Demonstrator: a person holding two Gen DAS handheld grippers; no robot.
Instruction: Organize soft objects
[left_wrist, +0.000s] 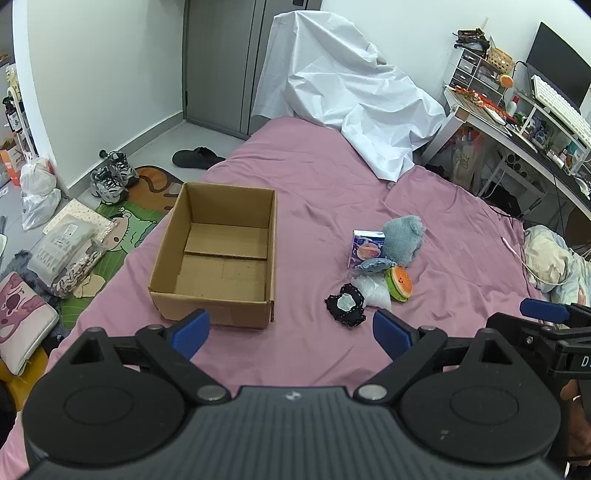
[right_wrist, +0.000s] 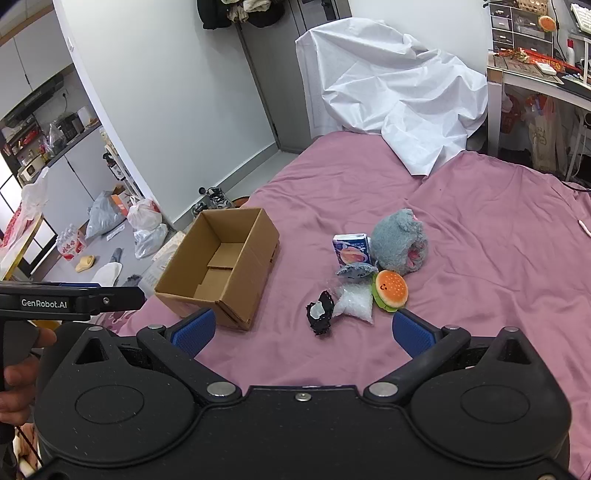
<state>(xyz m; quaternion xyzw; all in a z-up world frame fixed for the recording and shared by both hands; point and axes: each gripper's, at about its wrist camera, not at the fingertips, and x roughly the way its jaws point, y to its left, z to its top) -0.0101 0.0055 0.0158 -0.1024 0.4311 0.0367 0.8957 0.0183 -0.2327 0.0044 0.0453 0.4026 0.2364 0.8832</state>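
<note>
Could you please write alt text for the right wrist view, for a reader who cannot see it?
An open right tool hovers over a pink bedsheet, facing a small pile of soft items: a grey plush, a burger toy and a black lacy piece. An empty cardboard box sits left of them.

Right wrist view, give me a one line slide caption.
Open right gripper hovers over pink bed, facing soft toys beside empty cardboard box.

A crumpled white sheet (left_wrist: 351, 96) drapes the far end of the bed (left_wrist: 314, 177). Grey sneakers (left_wrist: 112, 177) and a black slipper (left_wrist: 197, 158) lie on the floor; a monitor (left_wrist: 557, 68) stands on the tabletop (left_wrist: 517, 136).
</note>
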